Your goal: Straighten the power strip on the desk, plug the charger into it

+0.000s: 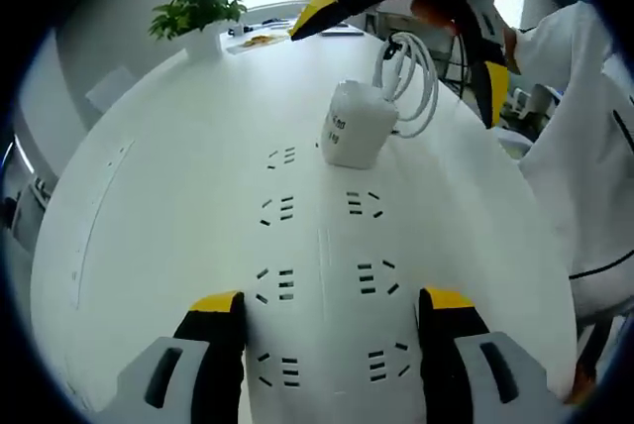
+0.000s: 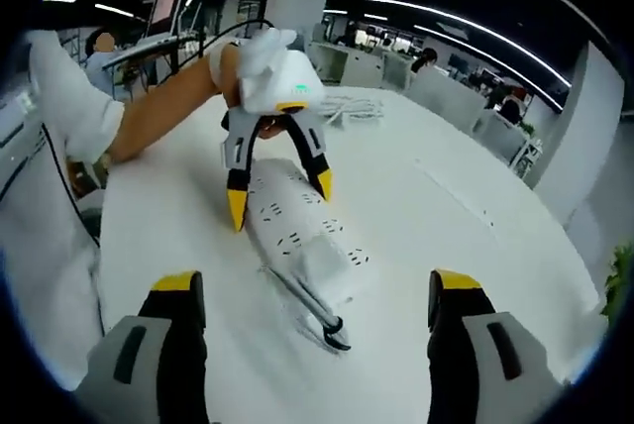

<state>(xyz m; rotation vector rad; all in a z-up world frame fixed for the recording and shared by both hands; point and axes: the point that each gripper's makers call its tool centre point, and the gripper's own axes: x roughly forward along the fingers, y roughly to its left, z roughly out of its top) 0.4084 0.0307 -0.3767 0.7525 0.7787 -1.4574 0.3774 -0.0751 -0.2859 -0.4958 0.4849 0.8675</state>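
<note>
A wide white desk [image 1: 119, 206] carries everything, its surface curving off toward a far edge where a small potted plant [image 1: 198, 10] stands in a white pot. A person in white sleeves [image 2: 59, 97] stands along one side edge of the desk. The white power strip [image 1: 322, 275] lies flat around the middle of the desk, two rows of sockets facing up. In the right gripper view its dark cable [image 2: 307, 310] runs off the near end. A white charger [image 1: 357, 125] sits plugged upright into the strip near its far end, and the charger's white cord [image 1: 411, 82] lies in a loose coil just beyond it.

The left gripper [image 1: 332, 320] has its yellow-tipped jaws spread wide, straddling the near part of the strip with nothing between them; in the right gripper view it hangs over the strip [image 2: 279, 191], tips down on either side. The right gripper [image 2: 317, 295] is also spread wide and empty, above the desk near the cable end; in the left gripper view it arches over the charger [image 1: 396, 48]
</note>
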